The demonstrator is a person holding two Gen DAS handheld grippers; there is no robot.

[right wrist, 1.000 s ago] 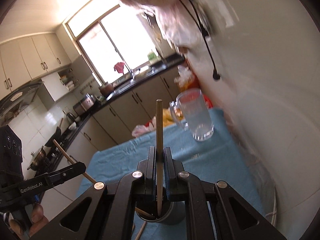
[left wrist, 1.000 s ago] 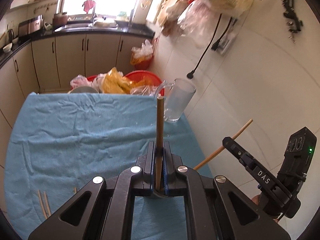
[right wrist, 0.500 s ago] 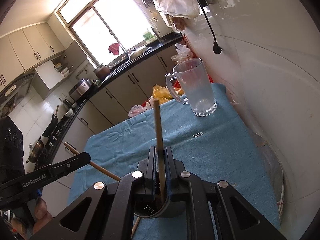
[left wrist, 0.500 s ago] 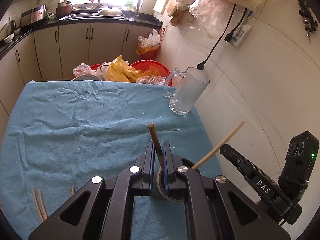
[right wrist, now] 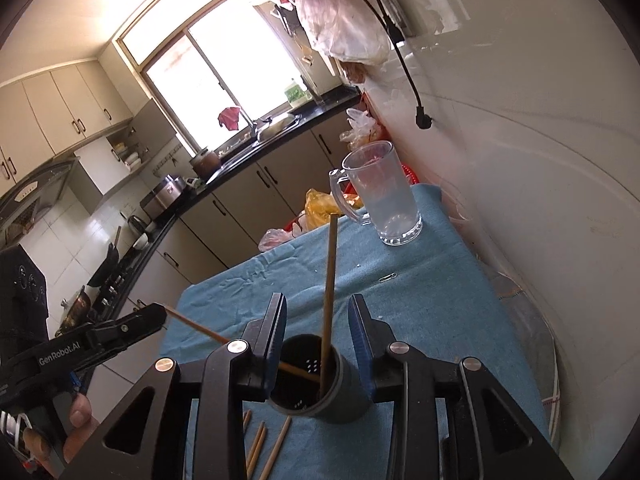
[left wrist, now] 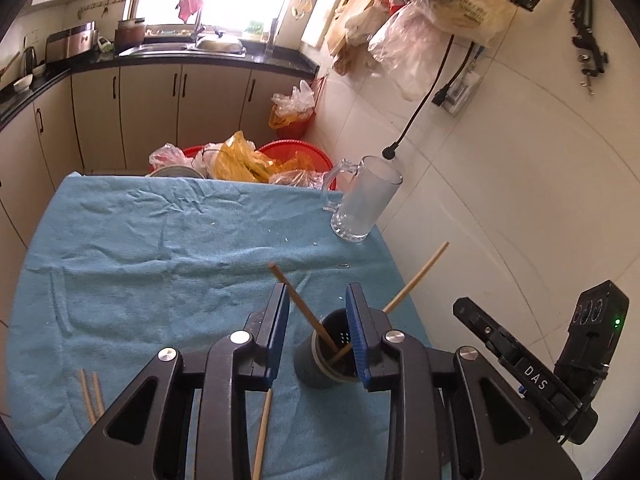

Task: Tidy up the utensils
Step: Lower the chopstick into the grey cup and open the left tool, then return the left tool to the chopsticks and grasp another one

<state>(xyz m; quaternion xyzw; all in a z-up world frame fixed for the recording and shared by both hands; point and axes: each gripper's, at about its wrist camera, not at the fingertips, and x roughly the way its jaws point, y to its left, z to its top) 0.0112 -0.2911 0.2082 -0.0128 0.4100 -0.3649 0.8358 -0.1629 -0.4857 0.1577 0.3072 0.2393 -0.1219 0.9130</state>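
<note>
I am working over the blue cloth that covers the table, with a glass mug standing at its far right corner beside the tiled wall, and the dark holder cup sits directly under both tools, near the cloth's near edge. My left gripper has its jaws spread wide with nothing between the pads, and my right gripper is parted the same way, also empty. Two chopsticks stand in the cup, leaning apart, one toward the left and one toward the wall. Loose chopsticks lie flat on the cloth just in front of the cup, and another pair lies well to the left. I judge the step in hand to be backing off from the drop and going for the next stick; to do it well I should lift straight clear so a pad does not knock the leaning sticks or tip the cup, then come down over one stick at a time near its middle. The cup's base is hidden behind my fingers, and I cannot count the loose sticks because the frame edge cuts them off
</note>
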